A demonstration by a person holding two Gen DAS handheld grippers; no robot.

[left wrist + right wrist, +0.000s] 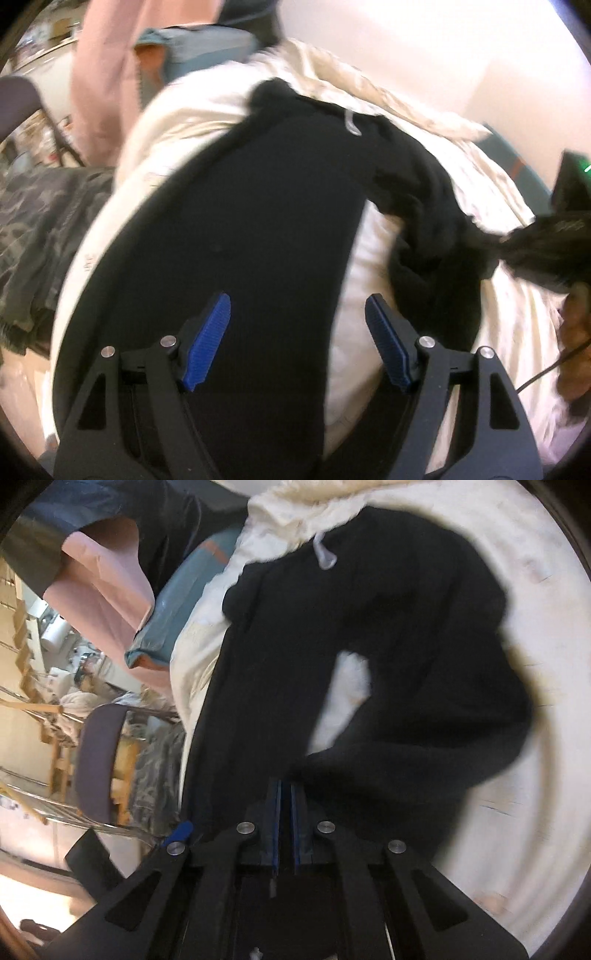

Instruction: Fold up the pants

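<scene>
Right gripper point(286, 794) jaws clamp 1 leg of the black pants point(240, 221); left gripper point(297, 332) jaws gape, empty. Fast pulling may bunch the fabric.

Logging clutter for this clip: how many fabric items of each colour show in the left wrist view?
Black: 1, pants
Cream: 1, sheet
Pink: 1, hanging cloth
Camouflage: 1, garment
Blue: 1, cushion
Total: 5

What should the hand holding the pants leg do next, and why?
Probably carry that leg across onto the flat one. The right gripper is shut on the bunched leg of the pants, the other leg lies straight on the sheet, and the left gripper is open, empty.
</scene>
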